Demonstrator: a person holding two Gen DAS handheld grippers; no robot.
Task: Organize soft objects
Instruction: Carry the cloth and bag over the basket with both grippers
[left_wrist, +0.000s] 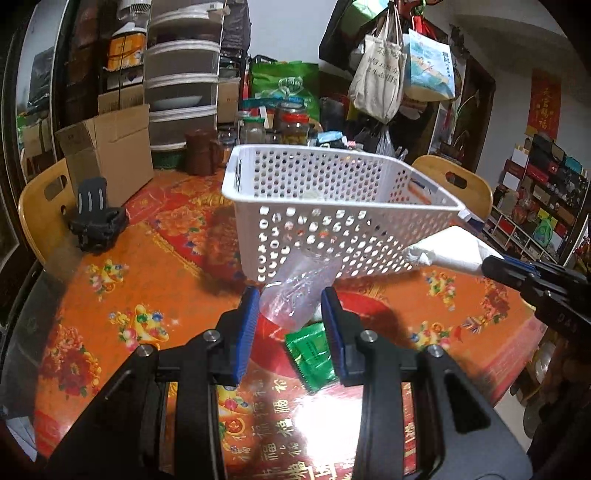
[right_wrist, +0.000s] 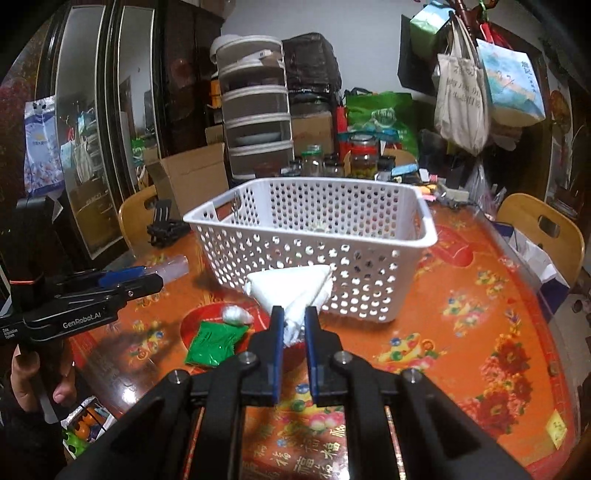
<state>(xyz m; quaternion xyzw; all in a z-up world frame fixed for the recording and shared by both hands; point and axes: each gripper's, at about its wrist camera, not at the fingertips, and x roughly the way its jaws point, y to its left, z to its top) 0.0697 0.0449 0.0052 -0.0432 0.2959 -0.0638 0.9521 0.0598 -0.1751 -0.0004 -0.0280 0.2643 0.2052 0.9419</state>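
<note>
My left gripper (left_wrist: 290, 297) is shut on a clear soft plastic cup (left_wrist: 295, 291) and holds it above the table, just in front of the white perforated basket (left_wrist: 332, 221). My right gripper (right_wrist: 294, 314) is shut on a folded white tissue (right_wrist: 295, 286) and holds it in front of the basket's (right_wrist: 314, 251) near wall. The tissue also shows at the right of the left wrist view (left_wrist: 450, 251). A green packet (right_wrist: 214, 341) and a white cotton ball (right_wrist: 236, 315) lie on the table below the grippers. The packet (left_wrist: 314, 350) lies under my left gripper.
The round table has a red-orange patterned cloth (right_wrist: 461, 332). A black phone stand (left_wrist: 98, 218) and cardboard box (left_wrist: 110, 155) sit at the far left. Jars (right_wrist: 362, 155) and clutter stand behind the basket. Wooden chairs (right_wrist: 543, 229) flank the table.
</note>
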